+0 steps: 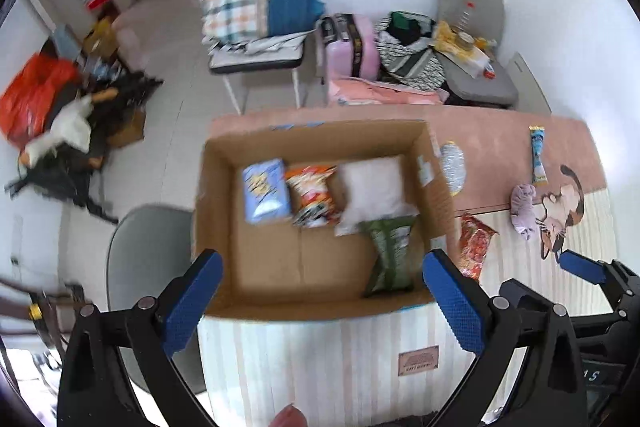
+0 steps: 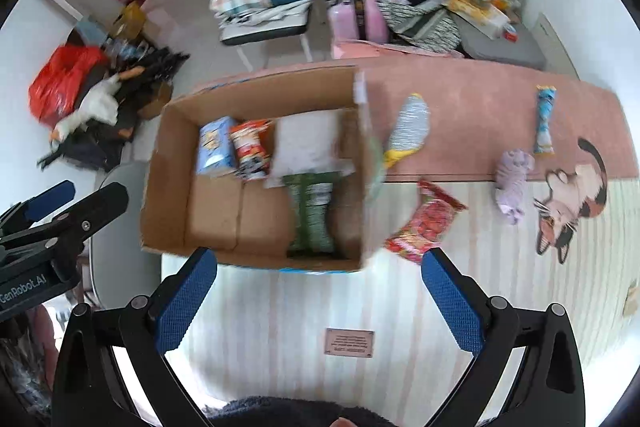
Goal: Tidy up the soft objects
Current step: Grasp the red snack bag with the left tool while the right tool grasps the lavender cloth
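Right wrist view: four packs lie in the cardboard box (image 2: 256, 155); four soft items wait right of it. Both the left gripper (image 1: 320, 303) and the right gripper (image 2: 318, 301) gape wide, holding nothing.

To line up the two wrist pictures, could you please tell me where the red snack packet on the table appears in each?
Left wrist view: red snack packet lies right of centre, just outside the cardboard box.
Right wrist view: red snack packet lies right of centre, beside the box's right wall.
Shared landmark: the cat picture on the table mat.
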{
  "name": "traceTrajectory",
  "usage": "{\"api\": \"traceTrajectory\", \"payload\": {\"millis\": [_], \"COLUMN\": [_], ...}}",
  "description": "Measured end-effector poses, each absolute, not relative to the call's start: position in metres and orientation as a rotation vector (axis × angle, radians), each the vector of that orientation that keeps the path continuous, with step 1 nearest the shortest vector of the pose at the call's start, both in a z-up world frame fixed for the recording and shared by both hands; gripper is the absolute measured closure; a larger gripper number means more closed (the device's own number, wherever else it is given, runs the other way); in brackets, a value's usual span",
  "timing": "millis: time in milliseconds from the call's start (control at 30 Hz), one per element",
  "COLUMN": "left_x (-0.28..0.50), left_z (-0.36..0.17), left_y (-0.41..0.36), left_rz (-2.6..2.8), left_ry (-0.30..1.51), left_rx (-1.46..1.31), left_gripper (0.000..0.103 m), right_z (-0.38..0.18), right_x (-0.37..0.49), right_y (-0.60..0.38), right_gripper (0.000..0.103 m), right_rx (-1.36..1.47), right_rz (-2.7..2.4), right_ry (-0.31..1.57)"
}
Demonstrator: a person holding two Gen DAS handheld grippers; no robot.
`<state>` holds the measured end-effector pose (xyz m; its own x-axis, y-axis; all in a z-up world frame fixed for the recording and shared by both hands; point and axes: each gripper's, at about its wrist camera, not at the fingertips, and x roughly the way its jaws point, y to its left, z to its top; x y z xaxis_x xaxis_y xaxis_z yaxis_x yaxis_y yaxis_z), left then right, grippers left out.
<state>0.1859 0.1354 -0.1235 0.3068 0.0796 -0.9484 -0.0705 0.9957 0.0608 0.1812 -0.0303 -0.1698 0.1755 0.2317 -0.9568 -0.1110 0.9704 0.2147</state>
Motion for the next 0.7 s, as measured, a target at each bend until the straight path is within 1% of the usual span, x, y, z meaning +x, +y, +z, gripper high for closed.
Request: {"api": "traceTrajectory", "payload": {"millis": [100, 233, 333, 367, 500, 700], "left_x": [0.214, 0.252, 0.275, 0.283, 0.298, 0.302], "left_z": [-0.13, -0.155, -0.193, -0.215, -0.273, -0.347], "left_y": [0.099, 0.038, -0.01, -0.03, -0.076, -0.11], "left_rz": [0.056, -0.026, -0.134, -0.173, -0.265, -0.28], "left_ry": [1.269, 1.324, 1.425, 1.492, 1.653, 1.851], "left_rx": [0.063, 0.173, 0.257, 0.303, 0.38, 0.428], "left_gripper": [0.001, 0.001, 0.001, 0.001, 0.001, 0.001], "right_z": [-0.179, -0.206, -0.234, -0.243, -0.275, -0.312], "right_x": [0.198, 0.22, 0.232, 0.236, 0.244, 0.254], "right_y": [-0.078, -0.145, -0.193, -0.207, -0.257, -0.296], "right_gripper": [0.0, 0.0, 0.0, 0.0, 0.0, 0.0], "right_rx": [0.158, 0.228, 0.277, 0.287, 0.338, 0.358], "right_rz": [0.166, 0.06, 0.009, -0.004, -0.038, -0.054], "right_ry": [1.386, 1.427, 1.477, 1.497, 1.556, 1.607]}}
